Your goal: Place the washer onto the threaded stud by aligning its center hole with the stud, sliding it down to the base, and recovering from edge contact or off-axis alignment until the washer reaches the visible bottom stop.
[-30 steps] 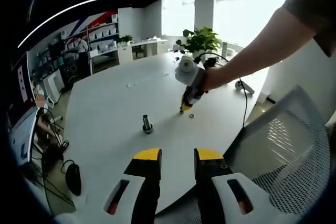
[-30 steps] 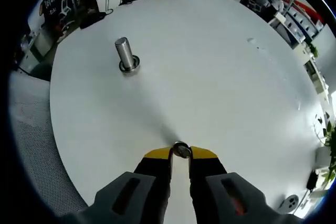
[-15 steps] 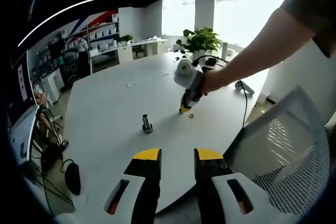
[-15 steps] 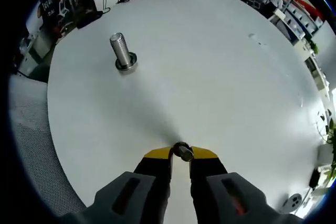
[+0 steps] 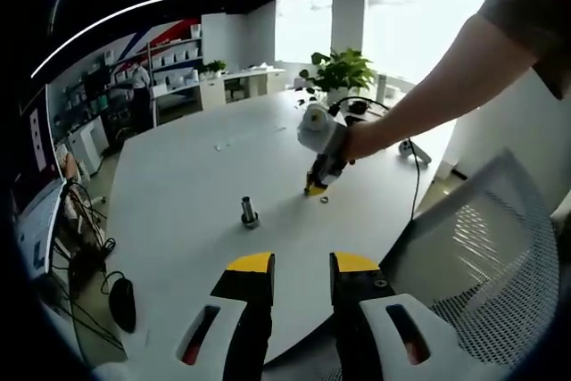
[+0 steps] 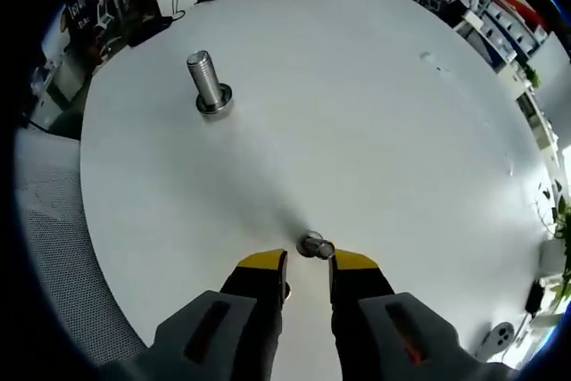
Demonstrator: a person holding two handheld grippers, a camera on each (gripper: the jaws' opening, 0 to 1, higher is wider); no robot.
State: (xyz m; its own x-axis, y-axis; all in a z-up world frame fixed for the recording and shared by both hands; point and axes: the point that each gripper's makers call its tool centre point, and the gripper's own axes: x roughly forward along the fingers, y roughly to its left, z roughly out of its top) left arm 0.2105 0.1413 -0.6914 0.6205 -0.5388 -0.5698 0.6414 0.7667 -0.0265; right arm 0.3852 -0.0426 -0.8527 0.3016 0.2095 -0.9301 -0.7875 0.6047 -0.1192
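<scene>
The right hand-held gripper (image 6: 308,263) stands parted just behind the washer (image 6: 314,245), gripping nothing. The left hand-held gripper (image 5: 302,264) hangs parted and empty. The stud (image 6: 208,84) stands upright on the surface (image 6: 375,122), well apart from the washer.

Silver washer (image 6: 314,245) and stud (image 6: 207,85), white table (image 6: 375,131), yellow-tipped claw (image 6: 308,265).

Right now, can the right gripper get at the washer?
Probably yes. The washer lies on the white table just ahead of the right gripper, whose fingers stand apart with nothing between them and it. The threaded stud stands well off to the side.
</scene>
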